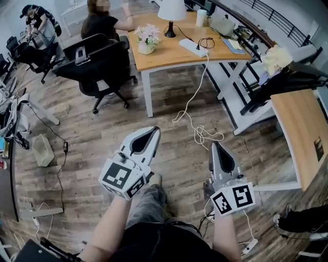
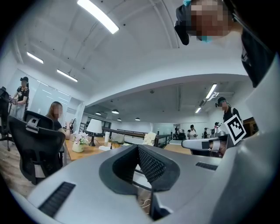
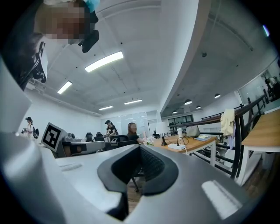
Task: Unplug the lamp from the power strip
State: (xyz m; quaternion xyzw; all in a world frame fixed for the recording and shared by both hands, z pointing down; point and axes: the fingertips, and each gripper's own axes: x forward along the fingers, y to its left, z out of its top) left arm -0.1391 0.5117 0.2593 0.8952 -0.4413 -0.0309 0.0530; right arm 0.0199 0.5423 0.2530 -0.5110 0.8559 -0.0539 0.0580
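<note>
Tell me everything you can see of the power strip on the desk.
The power strip is a white, plastic-looking bar lying flat on the wooden desk, near its front edge and right of the lamp. A black plug sits in it, with black cord looped beside it. A white cable drops from it to the floor.

The lamp (image 1: 171, 15) stands upright at the far edge of the wooden surface (image 1: 164, 56). It has a white shade over a slim dark stem and a round black base. The power strip (image 1: 193, 47) is a long white bar lying flat just to the lamp's right, near the surface's front edge. A thin black cord (image 1: 206, 41) loops beside the strip's end and reaches it. A white cable (image 1: 197, 92) drops from the strip to the floor (image 1: 169, 153) and curls there.
</note>
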